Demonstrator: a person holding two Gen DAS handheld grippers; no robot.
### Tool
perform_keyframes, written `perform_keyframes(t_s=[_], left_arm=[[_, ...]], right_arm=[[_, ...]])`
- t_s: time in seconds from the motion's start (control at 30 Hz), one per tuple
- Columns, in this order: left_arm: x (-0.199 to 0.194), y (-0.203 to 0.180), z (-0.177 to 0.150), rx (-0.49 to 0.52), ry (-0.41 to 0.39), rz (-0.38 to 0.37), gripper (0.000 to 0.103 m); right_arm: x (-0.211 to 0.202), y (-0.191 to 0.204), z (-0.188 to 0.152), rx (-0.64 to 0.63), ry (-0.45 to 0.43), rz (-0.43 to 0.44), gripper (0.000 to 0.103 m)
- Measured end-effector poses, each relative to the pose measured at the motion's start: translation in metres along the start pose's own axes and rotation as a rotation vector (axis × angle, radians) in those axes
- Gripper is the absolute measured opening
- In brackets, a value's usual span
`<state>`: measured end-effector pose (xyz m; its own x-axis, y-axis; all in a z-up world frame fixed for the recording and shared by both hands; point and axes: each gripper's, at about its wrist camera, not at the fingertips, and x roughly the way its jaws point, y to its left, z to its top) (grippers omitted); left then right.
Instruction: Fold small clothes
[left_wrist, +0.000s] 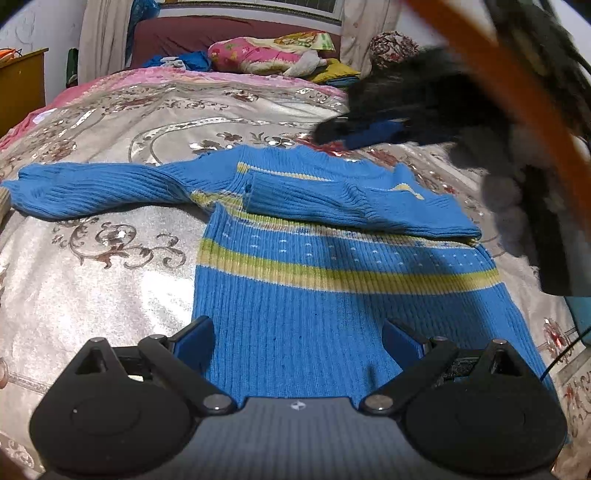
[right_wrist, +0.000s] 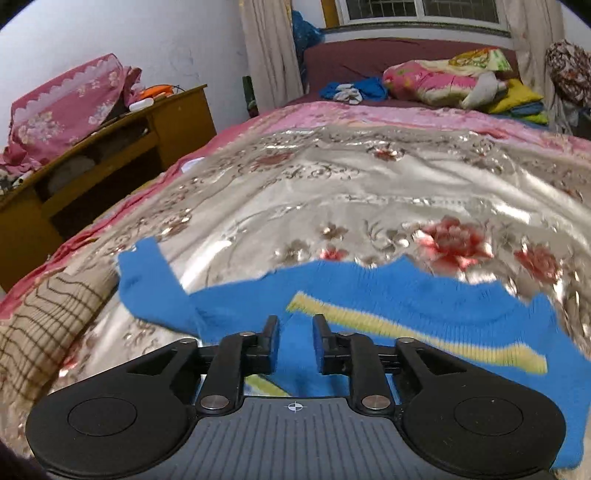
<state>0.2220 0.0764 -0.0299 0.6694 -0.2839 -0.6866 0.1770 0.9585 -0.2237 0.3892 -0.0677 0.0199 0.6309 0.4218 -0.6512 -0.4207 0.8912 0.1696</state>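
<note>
**Sleeve fold in progress: one sleeve across the chest, one sleeve outstretched**

The blue ribbed knit sweater with yellow-green stripes is lying flat on the silver floral satin bedspread, hem toward the left gripper, collar away from it. Its long axis is running straight ahead of that gripper.

The left gripper is hovering over the hem end with its jaws standing wide apart and holding nothing; the blue pads are sitting over the knit near its left edge and middle.

The right gripper is positioned over the sweater's chest, jaws narrowly parted. Blue knit is showing in the gap, but whether the pads are pinching it cannot be determined; that view is motion-blurred.

In the left wrist view, the right sleeve is lying folded across the chest, ahead and slightly right of the left gripper. The left sleeve is lying outstretched, ahead and far left of it, its axis crosswise to the body.

Judgement: the outstretched sleeve is the next part to fold inward, and the left gripper is the nearer one to it.
</note>
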Motion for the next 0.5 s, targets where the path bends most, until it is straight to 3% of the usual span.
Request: perform_keyframes(t_s=[0.17, 0.37, 0.43, 0.5], left_arm=[[0.001, 0.001, -0.001, -0.008, -0.004, 0.004, 0.103], [0.008, -0.001, -0.003, -0.002, 0.004, 0.017, 0.103], [0.010, -0.002, -0.004, 0.007, 0.006, 0.024, 0.103], [0.011, -0.004, -0.004, 0.019, 0.001, 0.032, 0.103]], right_arm=[[-0.021, -0.028, -0.013, 0.019, -0.006, -0.122, 0.032], [-0.021, -0.074, -0.049, 0.087, 0.067, -0.305, 0.032], [-0.019, -0.084, -0.063, 0.120, 0.102, -0.306, 0.032], [-0.026, -0.083, -0.071, 0.111, 0.071, -0.300, 0.033]])
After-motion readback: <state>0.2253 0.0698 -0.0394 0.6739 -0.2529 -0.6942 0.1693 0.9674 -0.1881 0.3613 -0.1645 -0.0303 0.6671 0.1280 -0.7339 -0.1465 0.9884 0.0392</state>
